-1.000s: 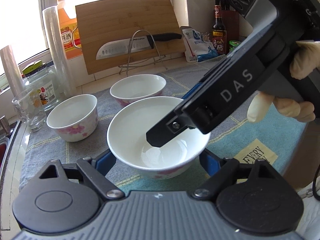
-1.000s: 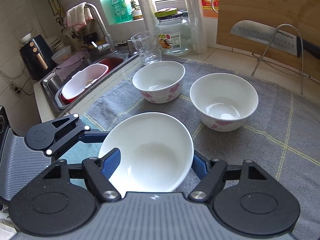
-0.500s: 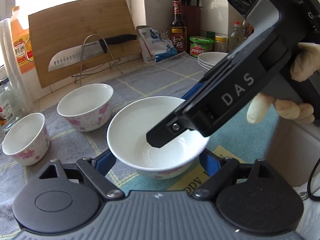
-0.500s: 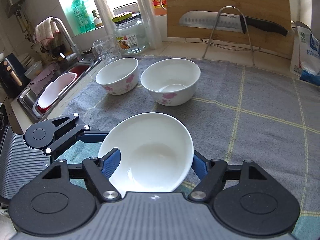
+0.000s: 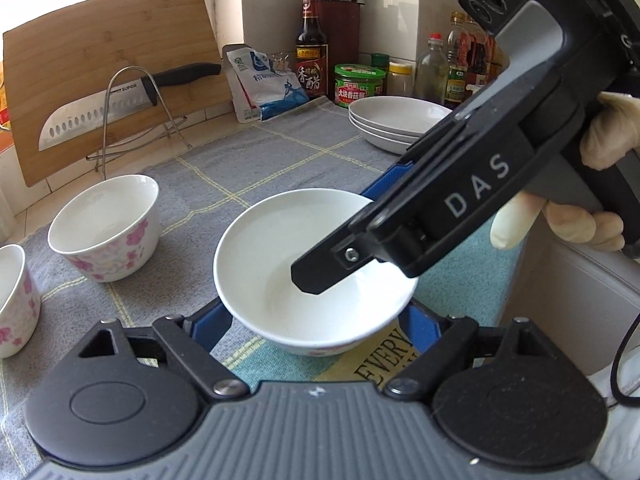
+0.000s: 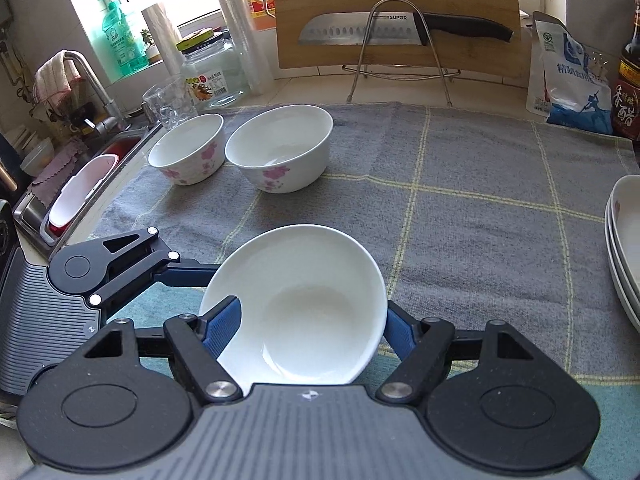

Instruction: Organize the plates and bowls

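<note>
A white bowl point(image 5: 280, 248) hangs a little above the grey checked cloth point(image 6: 480, 240), held from two sides. My left gripper point(image 5: 314, 320) is shut on it, its blue fingers point(image 5: 208, 322) pressing the bowl's outer wall left and right. My right gripper point(image 6: 310, 324) is also shut on the bowl point(image 6: 312, 300), which tilts toward it, with one finger inside and the other outside the rim. In the left wrist view the right gripper point(image 5: 344, 236) reaches in from the right in a gloved hand point(image 5: 576, 224). Two flowered bowls point(image 6: 186, 148) point(image 6: 280, 144) stand side by side at the far left.
A stack of white plates point(image 5: 400, 120) sits at the right on the cloth; its edge point(image 6: 626, 248) shows in the right wrist view. A cutting board with a knife on a wire stand point(image 6: 396, 20) leans at the back. A sink point(image 6: 80, 184), glass point(image 6: 168, 104), jar and bottles point(image 5: 312, 48) line the edges.
Both grippers have carried the bowl to the right along the counter. The two flowered bowls slid off to the left in both views, and the plate stack came into view at the right.
</note>
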